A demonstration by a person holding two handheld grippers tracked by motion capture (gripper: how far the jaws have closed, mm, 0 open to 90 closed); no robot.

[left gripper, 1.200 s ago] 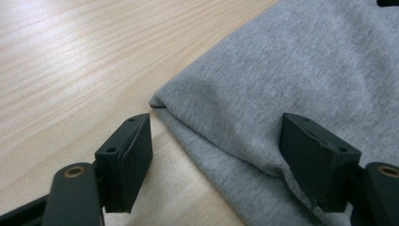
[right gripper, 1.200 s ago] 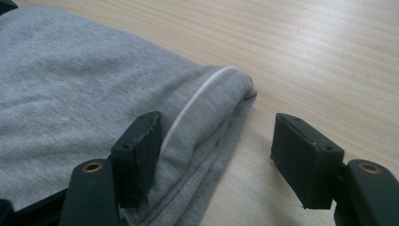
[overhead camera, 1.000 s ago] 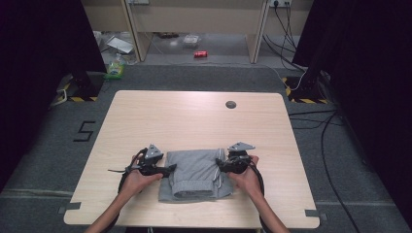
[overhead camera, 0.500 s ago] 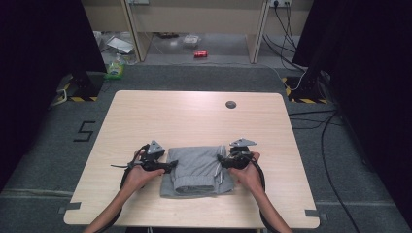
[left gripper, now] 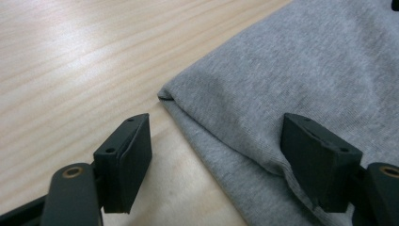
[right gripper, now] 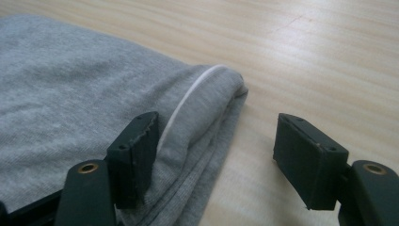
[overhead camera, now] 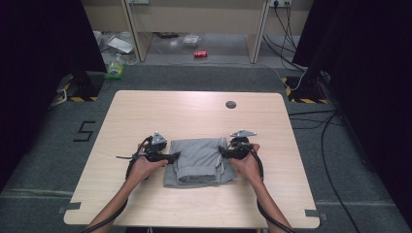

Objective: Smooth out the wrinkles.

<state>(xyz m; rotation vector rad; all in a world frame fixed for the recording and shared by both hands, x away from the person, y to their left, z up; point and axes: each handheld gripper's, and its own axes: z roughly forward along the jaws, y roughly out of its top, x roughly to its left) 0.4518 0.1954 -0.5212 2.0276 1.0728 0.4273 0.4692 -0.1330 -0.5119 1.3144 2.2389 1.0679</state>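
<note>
Cord (right gripper: 188, 101), white, shows by the right tool (right gripper: 214, 160); both tools, left (left gripper: 216, 162) included, gape over folded grey cloth (overhead camera: 199, 162).

A soft, matt grey knit cloth (left gripper: 301, 70) with a fine ribbed weave is being shown folded on a table (overhead camera: 194, 111) of pale wood-grain laminate, smooth and faintly glossy. A thin white cord (right gripper: 186, 101) is being seen along one fold. The gripper pads (left gripper: 127, 160) are appearing as matt black plastic.
</note>
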